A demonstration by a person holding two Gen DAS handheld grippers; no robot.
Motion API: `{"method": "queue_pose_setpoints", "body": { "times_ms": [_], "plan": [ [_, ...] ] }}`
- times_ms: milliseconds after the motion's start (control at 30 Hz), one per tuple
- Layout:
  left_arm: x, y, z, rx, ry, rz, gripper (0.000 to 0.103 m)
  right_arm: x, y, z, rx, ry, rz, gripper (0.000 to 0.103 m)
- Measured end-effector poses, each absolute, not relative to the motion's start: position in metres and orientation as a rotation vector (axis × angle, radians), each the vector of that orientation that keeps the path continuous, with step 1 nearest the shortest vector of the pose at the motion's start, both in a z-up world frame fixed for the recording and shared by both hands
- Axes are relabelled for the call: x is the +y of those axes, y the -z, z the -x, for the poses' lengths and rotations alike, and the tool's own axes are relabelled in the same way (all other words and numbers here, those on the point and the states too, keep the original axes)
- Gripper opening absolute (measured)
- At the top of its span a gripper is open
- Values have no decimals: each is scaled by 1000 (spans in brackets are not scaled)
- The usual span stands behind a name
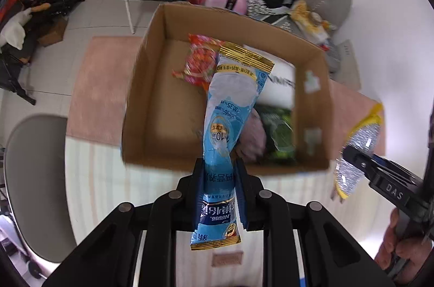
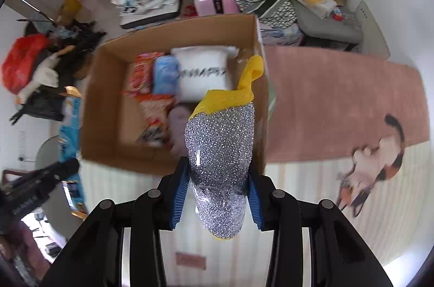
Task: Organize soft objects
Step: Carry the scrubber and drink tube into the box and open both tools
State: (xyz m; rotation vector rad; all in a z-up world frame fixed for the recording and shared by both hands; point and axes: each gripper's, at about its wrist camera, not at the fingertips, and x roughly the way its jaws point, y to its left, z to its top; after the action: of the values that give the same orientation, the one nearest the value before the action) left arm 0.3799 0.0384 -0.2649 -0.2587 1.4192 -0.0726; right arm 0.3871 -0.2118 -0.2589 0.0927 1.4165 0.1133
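the blue sachet [image 1: 230,108] looks light and floppy, a slick film pack that would likely slide if pinched loosely; the left claw [image 1: 218,173] is clamped on it near its lower third, so the long upper part stands out ahead, tilted over the box [image 1: 141,97], above the red packet [image 1: 196,62] inside. the scrubber [image 2: 221,151], a glittery silver pad with a yellow cuff, looks soft, springy and very light, with a rough mesh that should grip well; the right claw [image 2: 218,192] is clamped across its silver body, and its cuff end reaches over the box's near right corner. both claws hover at the box's near side, above the striped bed, pointing forward and down into the box. a white pack [image 2: 202,73] lies at the box's far wall.
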Motion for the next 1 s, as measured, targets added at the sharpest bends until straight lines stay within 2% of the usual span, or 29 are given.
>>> {"method": "queue_pose_setpoints", "body": {
  "times_ms": [200, 333, 433, 500, 600, 667, 733, 833, 867, 900, 933, 1000],
  "plan": [
    [45, 313, -431, 1507, -6, 218, 18, -206, 311, -438, 1493, -25, -11, 42],
    [44, 352, -451, 1623, -20, 227, 22, -202, 349, -449, 1554, -3, 12, 44],
    [44, 365, -456, 1665, -38, 213, 24, -202, 366, -453, 1571, 14, 33, 50],
    [41, 366, -457, 1666, -36, 187, 33, -201, 370, -454, 1581, -9, 8, 62],
    [41, 360, -455, 1644, -34, 182, 34, -200, 367, -451, 1576, -24, 3, 69],
    [39, 356, -451, 1636, -22, 184, 43, -199, 365, -449, 1574, -32, -6, 75],
    [37, 350, -447, 1612, -10, 172, 72, -197, 364, -448, 1572, -41, -12, 81],
    [34, 338, -442, 1572, -8, 145, 80, -191, 358, -444, 1556, -34, 7, 86],
    [36, 339, -440, 1568, -7, 143, 82, -189, 355, -443, 1550, -37, 13, 91],
    [35, 337, -437, 1562, -3, 137, 93, -187, 354, -441, 1547, -38, 14, 94],
    [34, 336, -435, 1553, -3, 128, 99, -185, 354, -440, 1545, -39, 15, 94],
    [34, 335, -431, 1540, -12, 107, 100, -181, 353, -436, 1540, -40, 19, 98]
  ]
}}
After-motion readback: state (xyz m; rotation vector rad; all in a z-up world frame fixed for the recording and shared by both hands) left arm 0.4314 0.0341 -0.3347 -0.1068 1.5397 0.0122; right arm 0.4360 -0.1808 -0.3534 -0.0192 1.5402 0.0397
